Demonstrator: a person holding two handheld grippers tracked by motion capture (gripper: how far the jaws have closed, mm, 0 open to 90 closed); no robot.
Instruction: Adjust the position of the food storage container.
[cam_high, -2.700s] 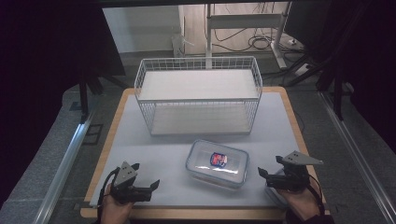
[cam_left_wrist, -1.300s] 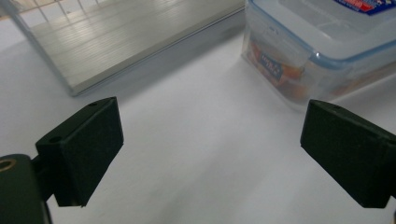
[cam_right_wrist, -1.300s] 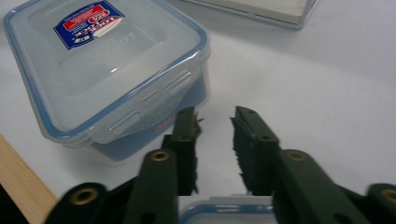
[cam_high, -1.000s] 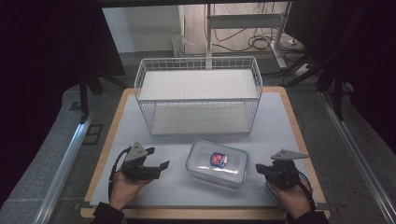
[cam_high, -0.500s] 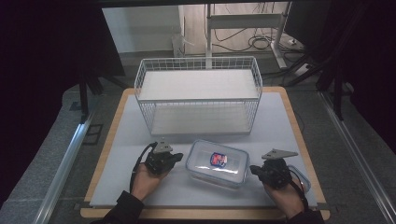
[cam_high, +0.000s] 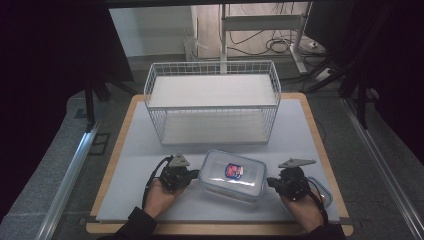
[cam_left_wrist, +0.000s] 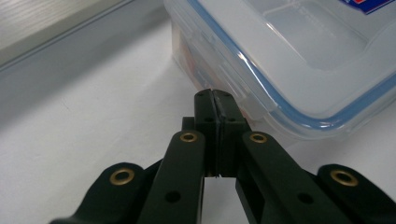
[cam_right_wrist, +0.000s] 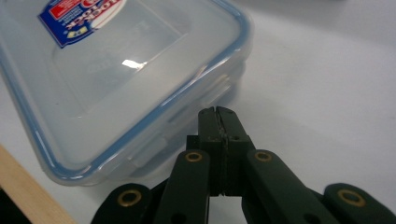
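Both my grippers are pinched closed on nothing, left gripper (cam_high: 192, 175) at 9 o'clock and right gripper (cam_high: 272, 183) at 3 o'clock of the plastic box (cam_high: 233, 175) near the table's (cam_high: 130, 150) front edge.

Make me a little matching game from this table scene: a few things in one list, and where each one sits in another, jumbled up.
Things:
1. wire basket
2. plastic container
3. left gripper
4. right gripper

Places:
A. at the container's right end, jaws shut
B. at the far side of the board, standing empty
C. at the container's left end, jaws shut
D. between the two grippers, lid on

Pairs: 1-B, 2-D, 3-C, 4-A
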